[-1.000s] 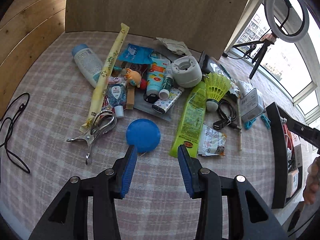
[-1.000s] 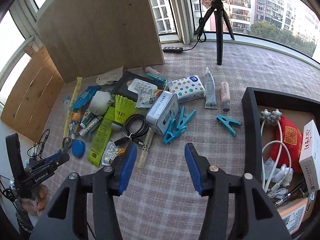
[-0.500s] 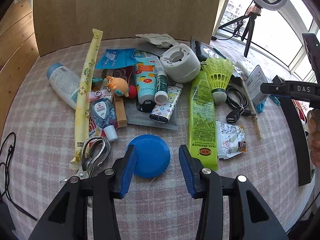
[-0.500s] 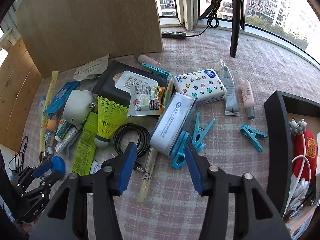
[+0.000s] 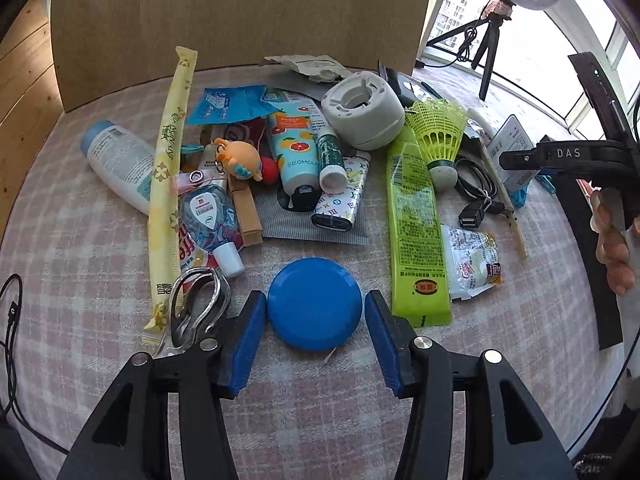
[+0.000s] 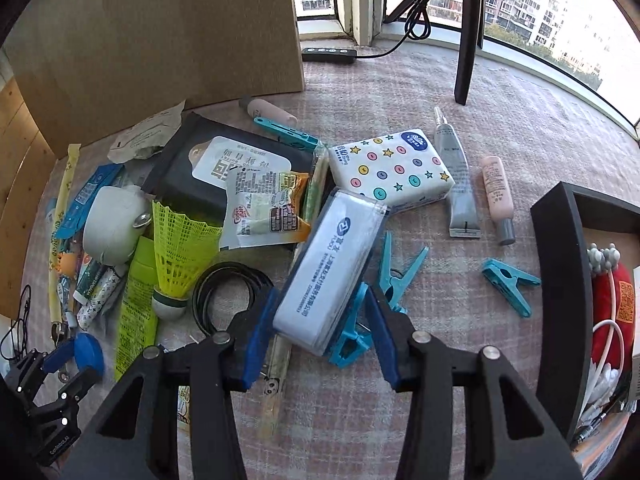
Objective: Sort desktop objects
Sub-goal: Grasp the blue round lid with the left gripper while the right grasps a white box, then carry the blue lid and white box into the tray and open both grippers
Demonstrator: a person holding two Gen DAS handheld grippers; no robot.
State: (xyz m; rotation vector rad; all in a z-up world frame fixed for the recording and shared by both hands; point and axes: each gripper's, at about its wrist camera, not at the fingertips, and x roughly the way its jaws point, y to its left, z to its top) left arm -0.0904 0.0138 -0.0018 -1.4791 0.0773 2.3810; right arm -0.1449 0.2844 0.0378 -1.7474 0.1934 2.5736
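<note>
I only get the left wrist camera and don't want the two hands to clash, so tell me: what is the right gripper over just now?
Observer: The right gripper straddles the near end of a white box. Its jaws have just been closing, with the box between them.
Operator: Anything else in that gap?
Observer: Yes, a blue clothes peg lies between the box and one pad.
Operator: Is the black tray empty?
Observer: No, the tray holds a red pouch and a white cable.
</note>
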